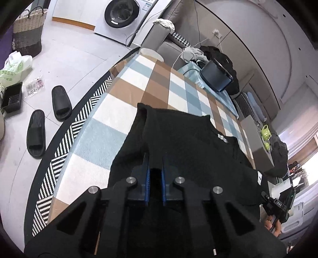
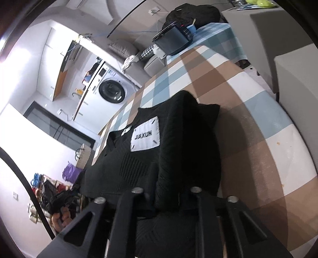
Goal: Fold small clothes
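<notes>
While the left gripper [image 1: 155, 161] pinches the black garment [image 1: 184, 142], cloth hides the right gripper's [image 2: 169, 190] tips; ahead sits a bin [image 1: 215, 76] on the checked table [image 1: 127, 93].

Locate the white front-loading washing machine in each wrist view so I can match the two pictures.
Left wrist: washing machine at the top edge, left of centre.
Right wrist: washing machine at left of centre, upper half.
Shared landmark: the black garment on the checked tablecloth.

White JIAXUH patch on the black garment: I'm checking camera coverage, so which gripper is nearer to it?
Right. The right gripper grips fabric just below the patch; the left gripper holds the garment farther away.
</notes>
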Available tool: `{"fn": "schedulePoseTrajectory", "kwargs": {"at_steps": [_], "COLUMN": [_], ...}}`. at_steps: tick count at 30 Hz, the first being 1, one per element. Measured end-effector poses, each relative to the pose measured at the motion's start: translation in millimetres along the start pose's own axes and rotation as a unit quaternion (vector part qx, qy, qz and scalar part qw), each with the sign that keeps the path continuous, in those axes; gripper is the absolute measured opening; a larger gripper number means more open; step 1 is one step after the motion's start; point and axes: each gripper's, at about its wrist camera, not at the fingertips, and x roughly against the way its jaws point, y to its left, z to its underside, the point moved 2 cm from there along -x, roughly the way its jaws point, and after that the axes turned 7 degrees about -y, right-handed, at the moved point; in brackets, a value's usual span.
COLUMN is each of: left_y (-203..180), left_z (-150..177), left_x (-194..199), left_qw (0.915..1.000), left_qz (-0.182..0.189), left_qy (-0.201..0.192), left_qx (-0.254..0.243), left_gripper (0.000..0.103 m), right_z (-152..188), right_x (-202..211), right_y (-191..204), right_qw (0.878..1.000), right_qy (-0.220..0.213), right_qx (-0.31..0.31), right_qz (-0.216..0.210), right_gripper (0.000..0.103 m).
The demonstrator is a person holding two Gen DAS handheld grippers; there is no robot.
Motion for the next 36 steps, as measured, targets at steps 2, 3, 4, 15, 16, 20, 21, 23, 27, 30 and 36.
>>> {"fn": "schedulePoseTrajectory", "kwargs": {"at_steps": [2, 3, 4, 15, 16, 20, 21, 23, 27, 30, 36], "left_y": [-1, -2, -3, -20, -22, -28, -29, -33, -28, -14, -8], "left_z": [-2, -2, -2, -41, -51, -91, -101, -120, -143, -154, -148], "left_x": [5, 9, 13, 23, 19, -5, -15, -39, -89, -106, -104], "left_qw": [1.0000, 0.9999, 0.9999, 0.9975, 0.9970, 0.9952, 0.9952, 0.9955, 0.9979, 0.9968, 0.9985], "left_qz": [0.004, 0.005, 0.008, 0.036, 0.042, 0.058, 0.060, 0.062, 0.030, 0.018, 0.007], "left_qy": [-0.007, -0.010, -0.014, -0.060, -0.065, -0.076, -0.074, -0.069, -0.047, -0.049, -0.046], "left_qx": [0.000, -0.002, -0.004, -0.002, 0.002, 0.017, 0.020, 0.023, 0.033, 0.060, 0.028], "left_gripper": [0.006, 0.006, 0.006, 0.006, 0.006, 0.006, 0.006, 0.006, 0.027, 0.051, 0.051], "right_z": [-1, -1, -1, -33, -44, -80, -88, -109, -141, -158, -161], "right_x": [3, 5, 8, 27, 24, 4, -2, -22, -68, -86, -77], "right_y": [1, 2, 4, 22, 22, 23, 21, 17, -5, -29, -34], "right_qw": [1.000, 1.000, 1.000, 0.997, 0.996, 0.993, 0.992, 0.991, 0.984, 0.976, 0.986], "right_qy": [-0.012, -0.015, -0.016, -0.051, -0.057, -0.075, -0.077, -0.080, -0.076, -0.089, -0.074], "right_qx": [0.003, 0.005, 0.006, -0.012, -0.024, -0.056, -0.066, -0.093, -0.158, -0.198, -0.149], "right_qz": [0.004, 0.002, -0.005, -0.053, -0.058, -0.069, -0.069, -0.062, -0.030, -0.013, 0.023], "right_gripper": [0.008, 0.008, 0.008, 0.008, 0.008, 0.008, 0.008, 0.008, 0.040, 0.057, 0.057]}}
